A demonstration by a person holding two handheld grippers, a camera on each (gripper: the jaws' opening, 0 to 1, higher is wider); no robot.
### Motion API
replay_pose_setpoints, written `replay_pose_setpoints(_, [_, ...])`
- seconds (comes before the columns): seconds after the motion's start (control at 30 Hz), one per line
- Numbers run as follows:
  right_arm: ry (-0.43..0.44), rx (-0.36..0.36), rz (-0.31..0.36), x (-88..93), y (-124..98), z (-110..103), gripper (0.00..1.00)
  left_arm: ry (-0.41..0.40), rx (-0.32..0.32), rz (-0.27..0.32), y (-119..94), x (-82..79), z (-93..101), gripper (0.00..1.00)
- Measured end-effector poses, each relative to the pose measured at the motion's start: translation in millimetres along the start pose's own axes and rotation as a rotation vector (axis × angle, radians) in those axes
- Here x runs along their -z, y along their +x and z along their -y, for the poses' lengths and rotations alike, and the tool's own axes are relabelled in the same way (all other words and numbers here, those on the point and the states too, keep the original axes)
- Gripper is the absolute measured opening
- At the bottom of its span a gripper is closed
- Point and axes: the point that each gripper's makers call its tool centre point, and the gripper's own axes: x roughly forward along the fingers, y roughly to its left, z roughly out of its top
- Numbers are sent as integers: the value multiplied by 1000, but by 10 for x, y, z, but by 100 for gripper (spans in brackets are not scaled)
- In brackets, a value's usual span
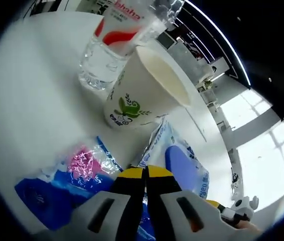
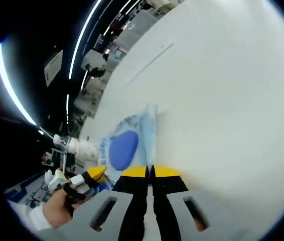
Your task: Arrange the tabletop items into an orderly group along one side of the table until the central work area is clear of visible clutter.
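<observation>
Left gripper (image 1: 145,173): nearest the lens in the left gripper view, yellow tips pressed together, and the near edge of the tissue packets runs under them; whether a fold of wrapper is pinched I cannot tell.
Table (image 1: 31,95): white top, bare across most of the right gripper view (image 2: 222,90).
Paper cup (image 1: 144,93): white with a green leaf print, tipped so its open mouth faces right, touching the water bottle behind it.
Water bottle (image 1: 113,42): clear, red and white label, just beyond the cup.
Blue-and-pink packet (image 1: 69,183): crinkled wrapper lying left of the left jaws, close below the cup.
White-and-blue packet (image 1: 182,160): just right of the left jaws; in the right gripper view (image 2: 127,143) it lies just ahead of the tips.
Right gripper (image 2: 150,172): jaws closed, nothing visibly between them.
Step in hand: probably gathering the packets beside cup and bottle.
Next move: likely slide the packets snug to the cup without knocking it.
</observation>
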Motion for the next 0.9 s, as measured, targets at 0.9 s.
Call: replay_pose_setpoints(0.9, [-851, -105, 203, -1382, -1807, -2165, 40, -7, 11, -4, -20, 18, -6, 0])
